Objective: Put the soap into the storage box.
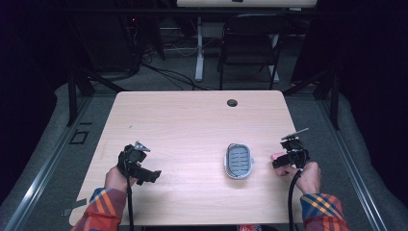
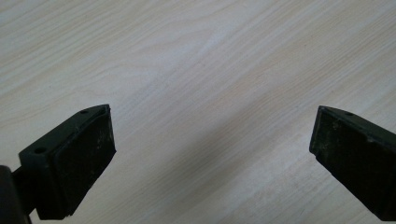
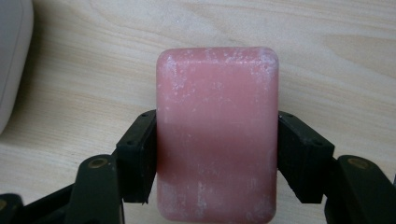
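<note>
My right tongs (image 3: 217, 154) are clenched on a pink bar of soap (image 3: 217, 135); in the right gripper view both black pads press flat against its long sides, and the bar stands out ahead of them over the wood, its face dusted with pale specks. From the high view, these tongs (image 1: 278, 160) sit near the right edge of the worktop (image 1: 192, 125), roughly midway between its near and far edges, with my right hand (image 1: 305, 174) behind them and the cable trailing back toward the near edge. The soap there shows as a small pink patch (image 1: 276, 156) at the tips; I cannot tell whether it rests on the wood or is held just off it.

Just beside it, toward the middle of the worktop, lies a grey soap dish (image 1: 238, 160) with a ribbed inner floor, its long axis running from near edge to far edge. Its pale rim (image 3: 11, 60) also shows at the left border of the right gripper view, apart from the soap.

My left tongs (image 2: 210, 149) are released: in the left gripper view the two jaws stand wide apart with bare wood grain between them. From above, I see them (image 1: 153, 176) near the left edge of the worktop, toward the near left corner, pointing inward, well apart from the dish, with my left hand (image 1: 118, 177) behind them.

A small round cable hole (image 1: 232, 102) sits close to the far edge.
</note>
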A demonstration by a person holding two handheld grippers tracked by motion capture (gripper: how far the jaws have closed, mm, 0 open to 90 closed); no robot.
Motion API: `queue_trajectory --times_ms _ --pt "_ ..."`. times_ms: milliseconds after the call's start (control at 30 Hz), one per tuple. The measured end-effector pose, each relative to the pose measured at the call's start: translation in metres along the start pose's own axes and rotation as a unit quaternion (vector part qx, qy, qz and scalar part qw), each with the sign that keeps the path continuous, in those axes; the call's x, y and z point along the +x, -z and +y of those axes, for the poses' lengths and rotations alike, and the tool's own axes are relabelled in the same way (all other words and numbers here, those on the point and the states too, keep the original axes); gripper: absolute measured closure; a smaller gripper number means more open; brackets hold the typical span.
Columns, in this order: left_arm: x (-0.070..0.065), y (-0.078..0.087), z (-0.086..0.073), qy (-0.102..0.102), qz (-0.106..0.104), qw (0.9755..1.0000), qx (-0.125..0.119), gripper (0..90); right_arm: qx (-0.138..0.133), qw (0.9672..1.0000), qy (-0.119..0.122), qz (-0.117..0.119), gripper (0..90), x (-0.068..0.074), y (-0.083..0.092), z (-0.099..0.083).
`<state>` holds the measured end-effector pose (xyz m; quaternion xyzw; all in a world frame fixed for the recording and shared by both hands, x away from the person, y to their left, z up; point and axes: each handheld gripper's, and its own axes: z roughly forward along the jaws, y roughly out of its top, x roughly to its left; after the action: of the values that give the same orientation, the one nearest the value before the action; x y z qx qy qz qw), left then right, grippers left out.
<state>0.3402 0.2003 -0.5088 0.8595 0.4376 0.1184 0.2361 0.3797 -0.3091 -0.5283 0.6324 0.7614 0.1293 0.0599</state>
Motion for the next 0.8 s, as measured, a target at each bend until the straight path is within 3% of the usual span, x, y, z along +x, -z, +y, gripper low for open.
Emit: queue_trajectory --times_ms 33,67,333,533,800 --pt "0.0 0.0 0.0 -0.001 0.0 1.0 0.001 0.1 -0.018 0.9997 -0.012 0.006 36.5 0.002 -0.002 -0.001" --pt "0.0 0.0 0.0 -0.001 0.0 1.0 0.001 0.1 -0.018 0.9997 -0.012 0.006 36.5 0.002 -0.002 -0.001" --pt "0.0 0.0 0.0 0.0 -0.001 1.0 0.0 0.1 -0.006 0.9997 0.024 -0.008 36.5 0.009 0.009 0.001" --pt "0.0 0.0 0.0 0.001 -0.003 1.0 0.002 0.1 -0.012 0.9996 0.026 -0.003 36.5 0.013 0.012 0.001" --pt "0.0 0.0 0.0 0.001 0.0 1.0 0.0 0.1 -0.01 0.9986 0.052 -0.011 36.5 0.021 0.022 0.002"
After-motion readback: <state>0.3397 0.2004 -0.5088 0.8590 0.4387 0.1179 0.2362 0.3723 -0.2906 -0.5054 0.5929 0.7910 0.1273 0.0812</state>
